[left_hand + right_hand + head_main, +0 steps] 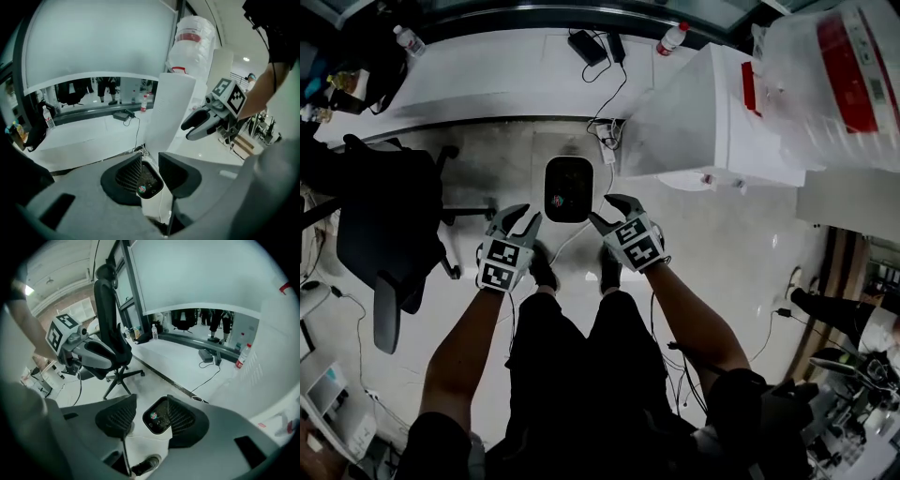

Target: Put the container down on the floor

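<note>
The container (569, 188), a white bin with a dark rounded opening and a coloured wrapper inside, stands upright on the pale floor ahead of the person's feet. My left gripper (523, 217) hangs in the air to its left, well above it, jaws open with nothing between them. My right gripper (607, 211) hangs to its right, also open and holding nothing. In the left gripper view the container (149, 185) shows far below through the gap of the left gripper (150, 171). Likewise the container (157, 417) shows beneath the right gripper (151, 416).
A black office chair (389, 225) stands on the left. A white desk (487, 84) with bottles, a power adapter and cables runs along the back. A white cabinet (712, 122) and translucent stacked bins (834, 75) stand at the right. Cables trail on the floor.
</note>
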